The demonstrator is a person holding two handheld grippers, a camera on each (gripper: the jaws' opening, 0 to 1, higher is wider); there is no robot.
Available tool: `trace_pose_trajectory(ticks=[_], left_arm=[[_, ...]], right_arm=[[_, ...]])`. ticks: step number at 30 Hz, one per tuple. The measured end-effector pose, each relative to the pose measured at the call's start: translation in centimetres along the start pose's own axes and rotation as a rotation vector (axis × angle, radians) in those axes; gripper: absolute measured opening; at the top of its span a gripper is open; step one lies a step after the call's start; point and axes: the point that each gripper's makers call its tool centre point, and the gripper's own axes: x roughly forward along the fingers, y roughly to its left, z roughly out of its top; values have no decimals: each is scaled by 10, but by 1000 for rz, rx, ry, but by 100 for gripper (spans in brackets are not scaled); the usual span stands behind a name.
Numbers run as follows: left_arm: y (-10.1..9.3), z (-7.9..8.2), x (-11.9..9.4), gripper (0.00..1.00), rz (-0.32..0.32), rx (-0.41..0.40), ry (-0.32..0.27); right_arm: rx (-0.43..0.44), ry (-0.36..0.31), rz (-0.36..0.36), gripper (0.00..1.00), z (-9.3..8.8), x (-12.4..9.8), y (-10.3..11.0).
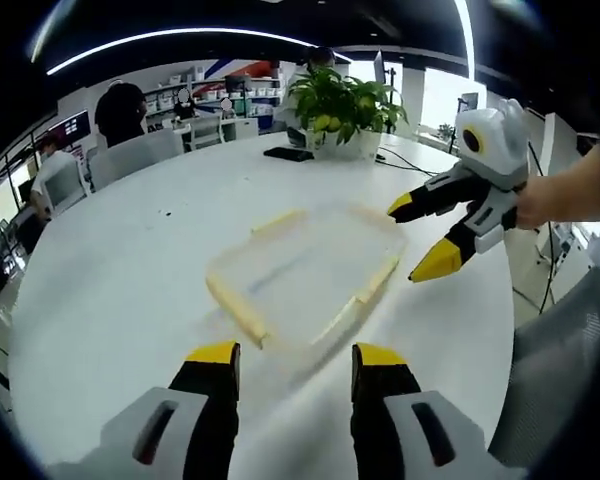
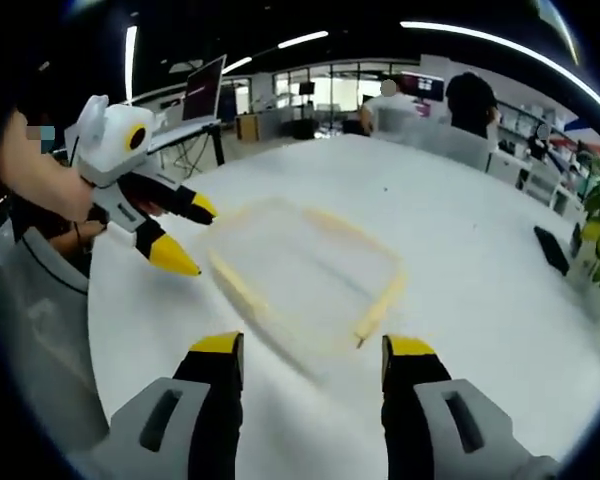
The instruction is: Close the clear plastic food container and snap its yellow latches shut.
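The clear plastic container lies flat on the white table, blurred, with yellow latches along its sides. I cannot tell whether the lid is seated. My left gripper stands open just short of the container's near edge. My right gripper comes in from the right, open, its yellow tips next to the container's right side, held by a hand. In the right gripper view the container lies ahead of my open right gripper, and the left gripper hovers open at its left edge.
A potted plant and a flat black item sit at the table's far side. People and grey chairs are beyond it. Another grey chair stands by the table's right edge. A screen stands at the back left.
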Motion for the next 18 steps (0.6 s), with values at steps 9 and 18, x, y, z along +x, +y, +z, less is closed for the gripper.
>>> trace_pose_trajectory(ticks=[9, 18], left_arm=[[4, 0, 3, 36, 9, 2, -5], [4, 5, 6, 31, 14, 35, -20]], right_arm=[[12, -2, -37, 45, -1, 8, -10], [2, -11, -37, 44, 5, 12, -8]])
